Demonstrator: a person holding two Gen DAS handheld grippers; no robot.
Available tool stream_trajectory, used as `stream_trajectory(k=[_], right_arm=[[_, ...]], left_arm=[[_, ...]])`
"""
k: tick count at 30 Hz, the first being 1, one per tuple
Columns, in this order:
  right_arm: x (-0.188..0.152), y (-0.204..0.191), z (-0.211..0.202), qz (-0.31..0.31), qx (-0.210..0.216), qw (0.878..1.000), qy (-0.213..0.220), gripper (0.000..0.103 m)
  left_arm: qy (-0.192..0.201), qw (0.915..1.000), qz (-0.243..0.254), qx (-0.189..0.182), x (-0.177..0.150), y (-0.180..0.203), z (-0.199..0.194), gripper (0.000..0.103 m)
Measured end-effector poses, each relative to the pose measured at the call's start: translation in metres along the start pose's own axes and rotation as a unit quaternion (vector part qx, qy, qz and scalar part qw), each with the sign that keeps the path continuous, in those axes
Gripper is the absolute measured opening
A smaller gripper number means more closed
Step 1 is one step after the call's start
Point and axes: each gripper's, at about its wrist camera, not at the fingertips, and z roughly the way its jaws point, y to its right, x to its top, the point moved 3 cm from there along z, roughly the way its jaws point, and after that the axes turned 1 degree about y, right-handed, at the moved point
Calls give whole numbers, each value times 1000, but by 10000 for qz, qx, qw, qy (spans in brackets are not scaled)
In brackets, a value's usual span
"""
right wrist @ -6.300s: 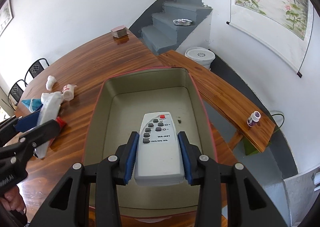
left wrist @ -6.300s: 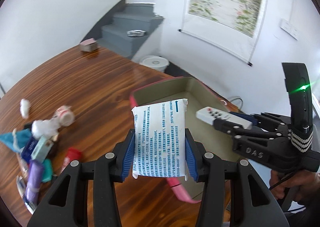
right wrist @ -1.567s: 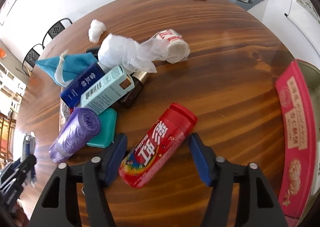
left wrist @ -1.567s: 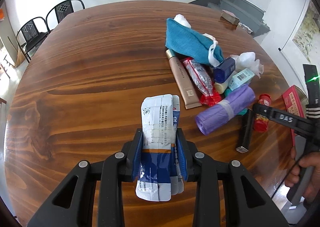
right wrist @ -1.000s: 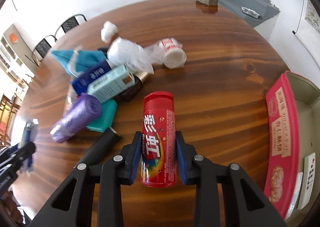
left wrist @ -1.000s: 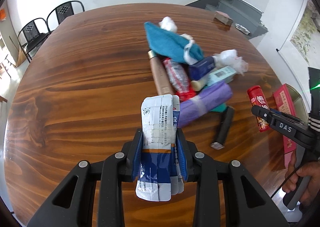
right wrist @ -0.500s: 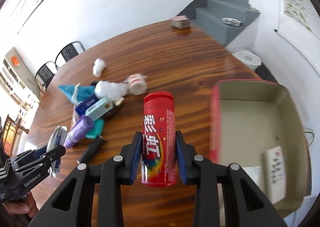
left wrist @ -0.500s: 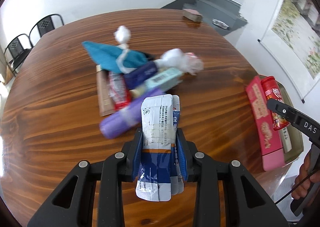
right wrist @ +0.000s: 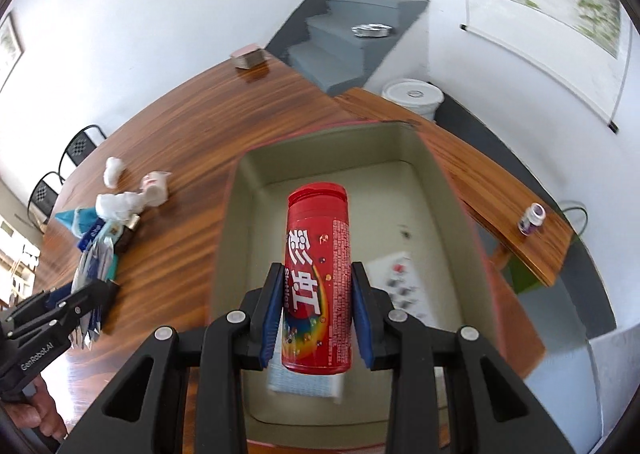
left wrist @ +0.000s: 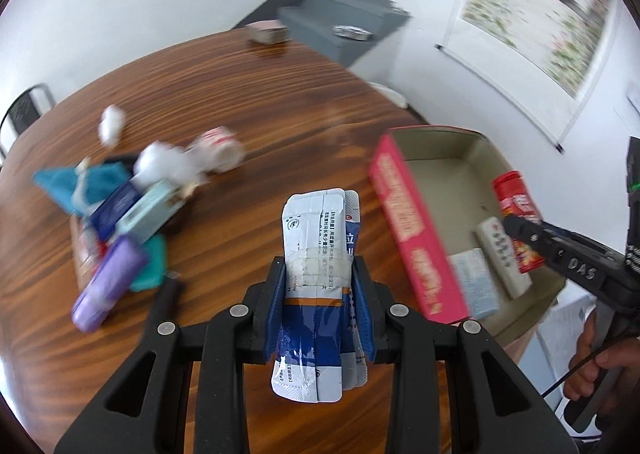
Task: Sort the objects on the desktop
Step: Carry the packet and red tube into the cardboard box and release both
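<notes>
The round wooden worktop (left wrist: 280, 101) carries a pink-walled box (right wrist: 440, 189) at its right edge, with a white remote (right wrist: 396, 278) and a pale packet (right wrist: 304, 380) lying inside. Above the box, the right hand-held gripper (right wrist: 316, 318) is clamped on a red candy tube (right wrist: 316, 274), cap pointing forward. Over the worktop just left of the box, the left hand-held gripper (left wrist: 318, 314) is clamped on a white-and-blue sachet pack (left wrist: 316, 254).

two claws: the left claw (left wrist: 318, 306) and the right claw (right wrist: 316, 312). one red candy tube (right wrist: 317, 278), one blue-and-white sachet bundle (left wrist: 318, 278). one pink box (right wrist: 236, 221) holding one remote (left wrist: 505, 254) and one white packet (left wrist: 476, 286). one purple roll (left wrist: 108, 290), one teal cloth (left wrist: 60, 179), one small bottle (right wrist: 531, 217) on the side bench (right wrist: 492, 189).
</notes>
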Motion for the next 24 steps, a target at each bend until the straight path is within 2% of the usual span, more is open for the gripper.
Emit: stream_trajectory(k=[6, 13, 15, 16, 19, 24], right_arm=[[-1, 22, -5, 150, -134, 9998, 44, 35], [-1, 31, -10, 118, -240, 9996, 70, 35], [-1, 32, -8, 118, -240, 9996, 36, 35], [-1, 33, -7, 128, -230, 9997, 18, 35], [-1, 38, -4, 223, -196, 9995, -54, 36], [0, 42, 0, 337, -196, 9992, -79, 42]], left_arm=[[76, 9980, 455, -443, 18, 47, 6, 34], [71, 9924, 663, -1032, 31, 86, 13, 35], [30, 9906, 665, -1195, 33, 93, 17, 37], [20, 9899, 683, -1244, 33, 97, 18, 42], [3, 9890, 758, -1270, 31, 104, 21, 58], [-5, 9905, 709, -1177, 26, 99, 23, 58]])
